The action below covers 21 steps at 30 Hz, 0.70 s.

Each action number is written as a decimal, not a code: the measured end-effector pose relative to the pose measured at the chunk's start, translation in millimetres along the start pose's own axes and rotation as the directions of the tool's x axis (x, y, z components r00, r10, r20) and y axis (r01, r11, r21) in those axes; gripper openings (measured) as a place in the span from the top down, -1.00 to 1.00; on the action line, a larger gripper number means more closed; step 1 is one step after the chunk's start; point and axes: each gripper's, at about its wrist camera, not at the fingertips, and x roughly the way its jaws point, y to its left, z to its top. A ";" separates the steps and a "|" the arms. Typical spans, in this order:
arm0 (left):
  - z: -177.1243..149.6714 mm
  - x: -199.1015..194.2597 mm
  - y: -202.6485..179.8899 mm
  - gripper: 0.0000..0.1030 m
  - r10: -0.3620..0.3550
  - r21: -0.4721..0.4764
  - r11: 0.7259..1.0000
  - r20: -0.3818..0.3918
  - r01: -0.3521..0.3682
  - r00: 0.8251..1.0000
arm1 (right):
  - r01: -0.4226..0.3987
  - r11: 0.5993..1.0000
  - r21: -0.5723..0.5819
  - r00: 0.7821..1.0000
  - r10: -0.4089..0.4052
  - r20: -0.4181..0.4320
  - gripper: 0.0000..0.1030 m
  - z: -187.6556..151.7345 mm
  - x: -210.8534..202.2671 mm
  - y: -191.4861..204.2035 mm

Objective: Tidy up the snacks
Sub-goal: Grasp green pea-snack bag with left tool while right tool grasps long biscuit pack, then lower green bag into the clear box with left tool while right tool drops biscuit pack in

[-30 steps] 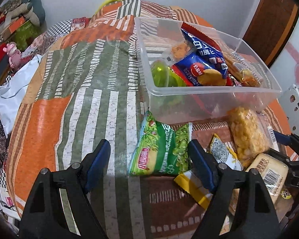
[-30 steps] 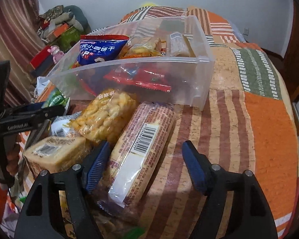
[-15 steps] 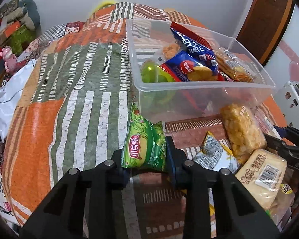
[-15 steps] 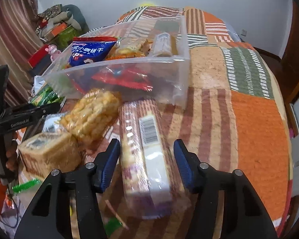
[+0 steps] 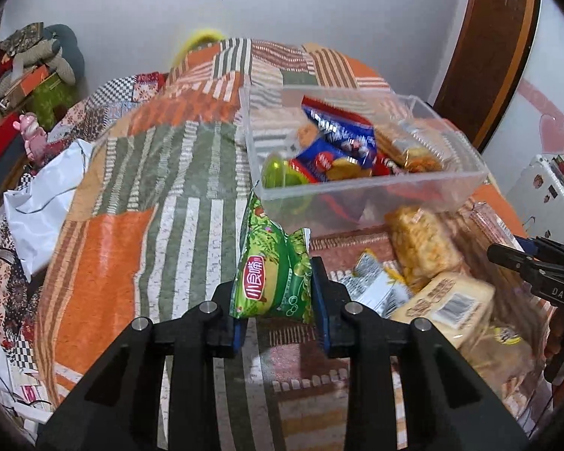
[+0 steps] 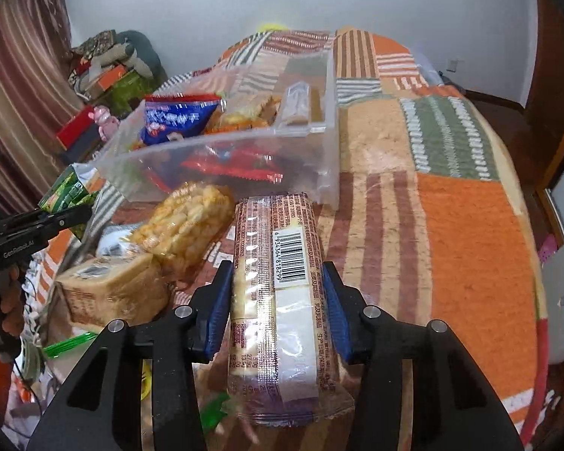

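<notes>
My left gripper (image 5: 274,293) is shut on a green pea snack bag (image 5: 272,274) and holds it off the patchwork cloth, just in front of the clear plastic bin's (image 5: 470,184) near left corner. My right gripper (image 6: 276,289) is shut on a long cracker pack (image 6: 282,293) with a barcode, lifted in front of the bin (image 6: 331,143). The bin holds blue, red and orange snack packets (image 5: 342,143). The left gripper and green bag also show in the right wrist view (image 6: 64,195).
On the cloth before the bin lie a yellow puffed-corn bag (image 6: 186,225), a wrapped cake block (image 6: 109,289) and a small silver-yellow packet (image 5: 376,285). The round table's edge (image 6: 537,263) drops off at right. Clutter and a white bag (image 5: 37,203) sit at left.
Both grippers closed on their packs: the left on the green bag, the right on the cracker pack. Both packs have risen off the cloth and moved toward the bin.
</notes>
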 end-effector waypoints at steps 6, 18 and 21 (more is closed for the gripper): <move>12.1 -20.5 -6.2 0.43 -0.011 0.004 1.000 0.057 0.011 0.998 | -0.004 1.000 -0.016 0.998 0.005 0.068 0.18 12.2 -24.2 2.0; 61.1 -19.2 -10.8 0.43 -0.020 -0.004 1.000 0.125 0.020 0.992 | -0.029 0.999 -0.029 0.978 0.034 0.208 0.18 64.3 -26.4 16.9; 72.5 -10.4 -6.9 0.43 -0.019 -0.012 1.000 0.124 0.020 0.992 | -0.041 0.999 -0.026 0.976 0.045 0.214 0.18 73.9 -17.1 19.4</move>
